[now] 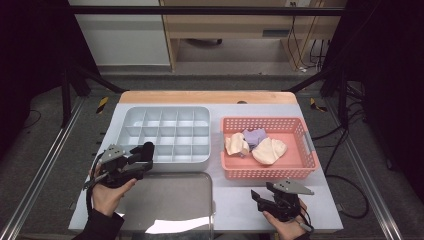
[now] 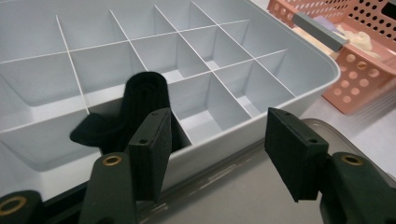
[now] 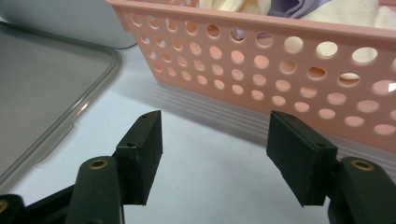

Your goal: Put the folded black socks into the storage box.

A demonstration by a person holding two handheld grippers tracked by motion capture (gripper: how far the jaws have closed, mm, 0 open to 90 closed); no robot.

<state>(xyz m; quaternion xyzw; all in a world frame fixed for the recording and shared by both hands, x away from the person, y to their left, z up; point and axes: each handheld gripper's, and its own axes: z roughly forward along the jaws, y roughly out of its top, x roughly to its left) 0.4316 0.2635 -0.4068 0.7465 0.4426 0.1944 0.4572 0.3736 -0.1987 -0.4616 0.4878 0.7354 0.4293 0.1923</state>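
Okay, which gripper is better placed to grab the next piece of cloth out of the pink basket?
The right gripper, probably. It sits open just in front of the pink basket, where the cream cloth lies. The left gripper is over at the grey divided tray, beside a rolled black cloth in a front compartment.

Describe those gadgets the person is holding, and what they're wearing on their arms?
Each hand grips a black tool: the left gripper and right gripper each carry a grey three-cornered plate on top and trail a dark cable. In the gripper views, each has two flat rectangular black pads on arms with brass-coloured rivets. The left forearm wears a dark sleeve.
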